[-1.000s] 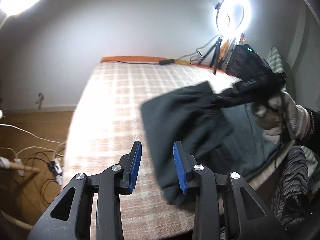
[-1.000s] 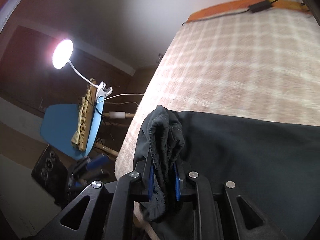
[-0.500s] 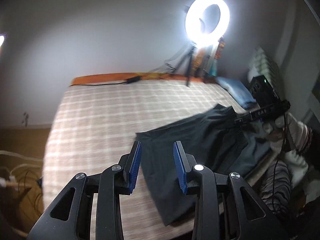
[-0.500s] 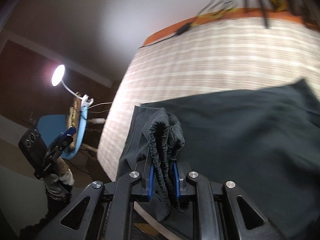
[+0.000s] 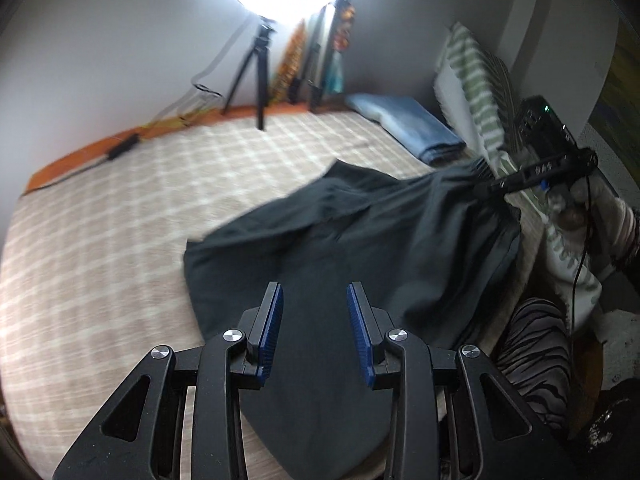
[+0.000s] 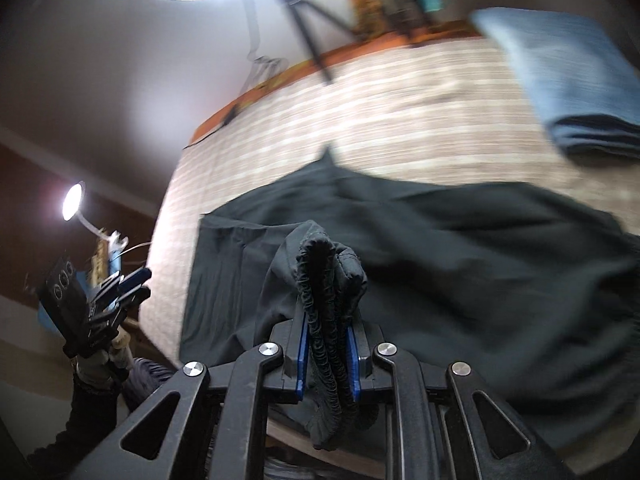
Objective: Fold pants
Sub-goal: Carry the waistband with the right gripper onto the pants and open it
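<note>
Dark pants (image 5: 360,232) lie spread on the checked bed cover, reaching the bed's near edge. My left gripper (image 5: 315,332) is open and empty, hovering over the pants' near end. My right gripper (image 6: 326,354) is shut on the bunched elastic waistband (image 6: 324,280) of the pants (image 6: 460,260) and holds it raised. In the left wrist view the right gripper (image 5: 490,188) shows at the right, pulling the waistband up off the bed. In the right wrist view the left gripper (image 6: 128,284) shows at the far left, beyond the bed's edge.
A folded blue garment (image 5: 404,124) lies at the bed's far right corner, also in the right wrist view (image 6: 568,76). A ring light on a tripod (image 5: 260,52) stands at the head of the bed. A striped pillow (image 5: 476,76) leans at the right. A desk lamp (image 6: 74,204) glows left of the bed.
The right gripper has carried the waistband rightward along the bed, stretching the pants out. The left gripper has swung right over the pants' near end and stays open.
</note>
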Demonstrator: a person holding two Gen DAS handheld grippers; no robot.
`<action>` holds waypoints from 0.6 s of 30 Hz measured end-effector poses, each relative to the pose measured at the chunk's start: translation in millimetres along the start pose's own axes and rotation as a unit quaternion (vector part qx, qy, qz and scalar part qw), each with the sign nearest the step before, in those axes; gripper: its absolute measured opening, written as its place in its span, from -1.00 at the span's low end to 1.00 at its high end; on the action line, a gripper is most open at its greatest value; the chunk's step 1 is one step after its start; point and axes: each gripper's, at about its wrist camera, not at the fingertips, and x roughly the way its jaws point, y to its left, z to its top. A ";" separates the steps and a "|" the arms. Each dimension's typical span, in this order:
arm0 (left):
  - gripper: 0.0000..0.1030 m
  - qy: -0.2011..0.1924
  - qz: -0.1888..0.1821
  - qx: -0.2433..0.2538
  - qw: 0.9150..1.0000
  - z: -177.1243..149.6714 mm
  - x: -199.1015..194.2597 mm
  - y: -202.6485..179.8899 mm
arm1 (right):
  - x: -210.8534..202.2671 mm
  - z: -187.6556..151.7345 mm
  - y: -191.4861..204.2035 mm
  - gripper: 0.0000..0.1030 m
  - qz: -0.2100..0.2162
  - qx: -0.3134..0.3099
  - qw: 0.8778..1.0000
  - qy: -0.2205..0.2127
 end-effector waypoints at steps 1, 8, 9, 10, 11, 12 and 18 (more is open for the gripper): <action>-0.40 0.005 -0.003 0.005 1.000 -0.2 5.5 -4.2 | -8.8 -0.4 -12.4 -0.72 -0.009 0.007 1.000 -0.002; -0.40 0.040 -0.012 0.038 0.998 -3.6 38.8 -32.1 | -58.1 0.3 -82.6 -0.72 -0.077 0.037 0.996 -0.009; -0.40 0.043 -0.014 0.038 0.998 -3.9 42.5 -34.5 | -63.0 1.1 -93.3 -0.72 -0.091 0.042 0.995 -0.009; -0.40 0.045 -0.015 0.037 0.998 -4.4 45.7 -36.7 | -67.3 2.0 -102.9 -0.72 -0.104 0.044 0.994 -0.009; -0.40 0.047 -0.017 0.037 0.998 -4.8 47.7 -37.7 | -69.8 2.0 -109.8 -0.72 -0.112 0.045 0.993 -0.008; -0.40 0.050 -0.019 0.038 0.998 -5.2 51.5 -39.9 | -71.1 3.0 -119.2 -0.72 -0.121 0.047 0.992 -0.006; -0.40 0.074 -0.018 0.058 0.995 -12.6 74.0 -57.1 | -60.4 1.8 -156.7 -0.47 -0.114 0.059 0.992 -0.009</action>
